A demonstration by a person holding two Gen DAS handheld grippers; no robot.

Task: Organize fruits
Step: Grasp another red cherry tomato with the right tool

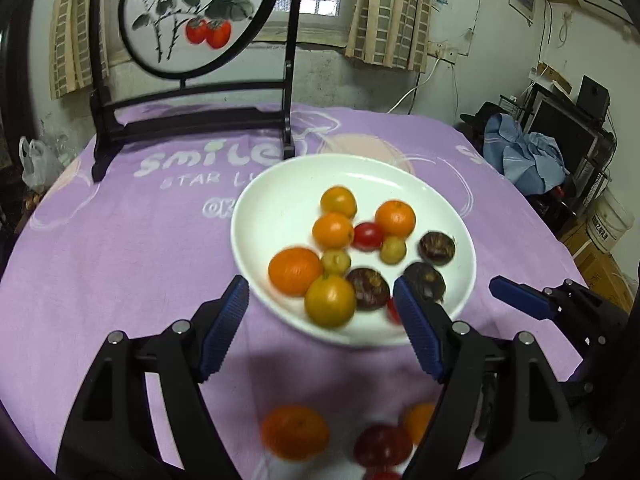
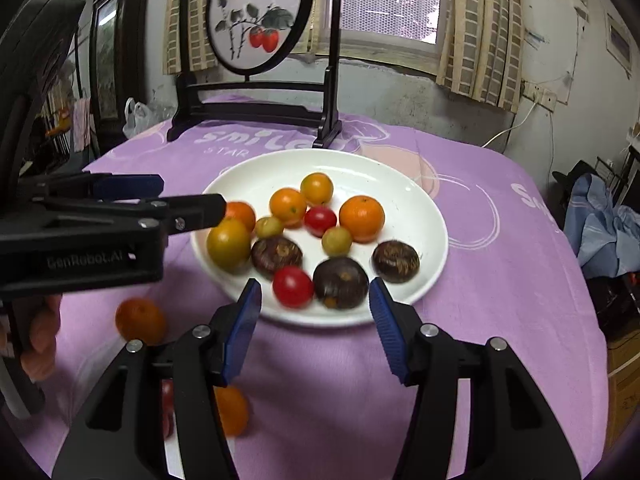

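Fruits sat mostly on the white plate (image 2: pixel 432 240), just ahead of both hand-held grippers; a few strays lay on the worktop (image 2: pixel 480 340) near their bases. Right hand-held gripper (image 2: pixel 315 308) was spread wide, holding nothing, tips at the plate's near rim w/ a red tomato (image 2: pixel 293 286) and a dark round fruit (image 2: pixel 340 282) right in front, betw. the fingers' line. Left hand-held gripper (image 1: pixel 321 306) was also wide and empty, a yellow-orange fruit (image 1: pixel 330 301) sitting betw. its tips.

Step in hand was prob. a pick of a stray or a plate fruit. Doing it well: go for one fruit only, straddle it squarely, close gently since tomatoes likely squash and round ones roll. Fruits touched each other on the plate, so a finger could nudge neighbours off.

Further out: stray orange (image 2: pixel 140 320) lay to the right gripper's left, another orange (image 2: pixel 230 410) under its left finger. The two grippers were near each other, a collision risk. Beyond the plate stood a painted round screen (image 2: pixel 260 16) on a dark stand, well apart.
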